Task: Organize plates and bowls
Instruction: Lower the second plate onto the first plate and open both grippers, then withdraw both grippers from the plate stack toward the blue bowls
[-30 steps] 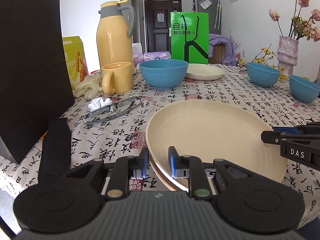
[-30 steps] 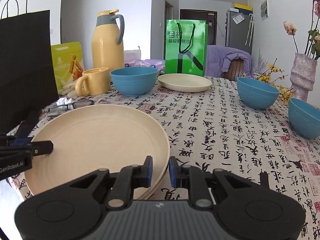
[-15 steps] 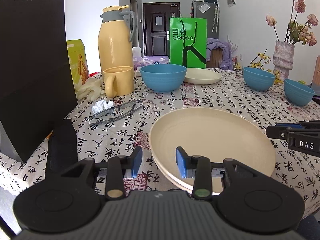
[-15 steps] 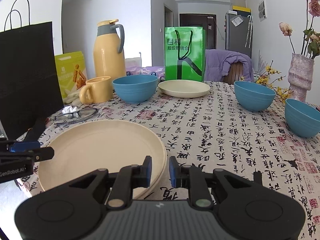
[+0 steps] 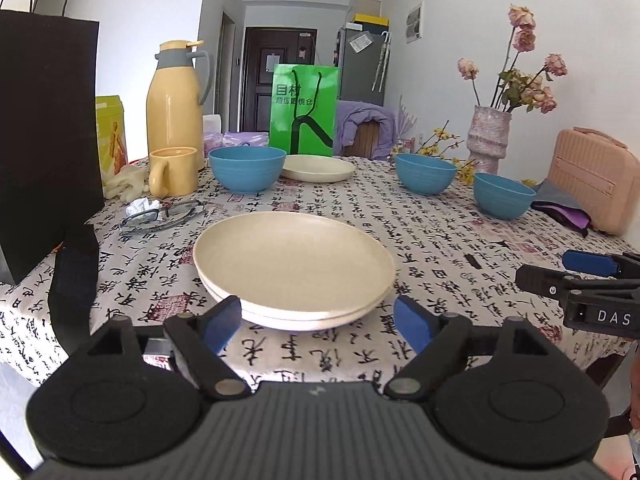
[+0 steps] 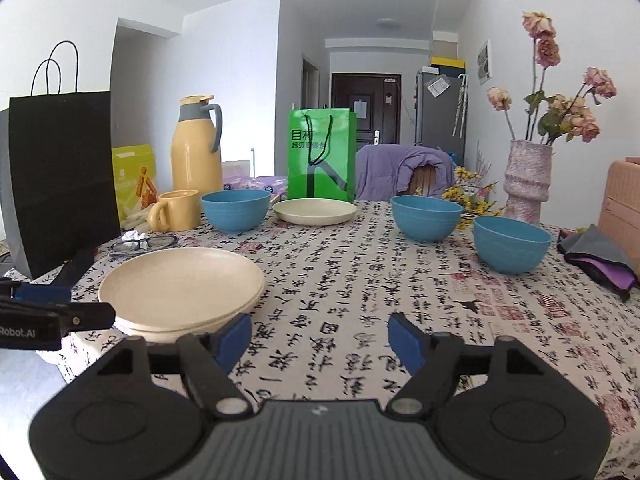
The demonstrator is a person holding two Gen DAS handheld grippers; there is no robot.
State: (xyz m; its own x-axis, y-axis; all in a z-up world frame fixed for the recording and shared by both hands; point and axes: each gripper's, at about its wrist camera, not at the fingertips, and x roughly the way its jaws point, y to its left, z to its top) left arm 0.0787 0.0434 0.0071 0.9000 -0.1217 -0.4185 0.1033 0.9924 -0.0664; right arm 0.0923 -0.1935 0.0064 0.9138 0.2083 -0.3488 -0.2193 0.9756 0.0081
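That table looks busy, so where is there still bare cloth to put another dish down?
The widest bare cloth lies mid-table, between the stacked cream plates and the two right-hand blue bowls. The near right edge is also free. The left side is crowded: black bag, glasses, mug, thermos.

Bright, sharp, fisheye-bent edges

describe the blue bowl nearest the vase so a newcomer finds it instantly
Start at the tall pinkish ribbed vase of dried flowers at the table's far right. Two plain blue bowls sit before it; take the round blue bowl nearer the camera, beside the grey-purple cloth. The third blue bowl stands by the yellow mug.
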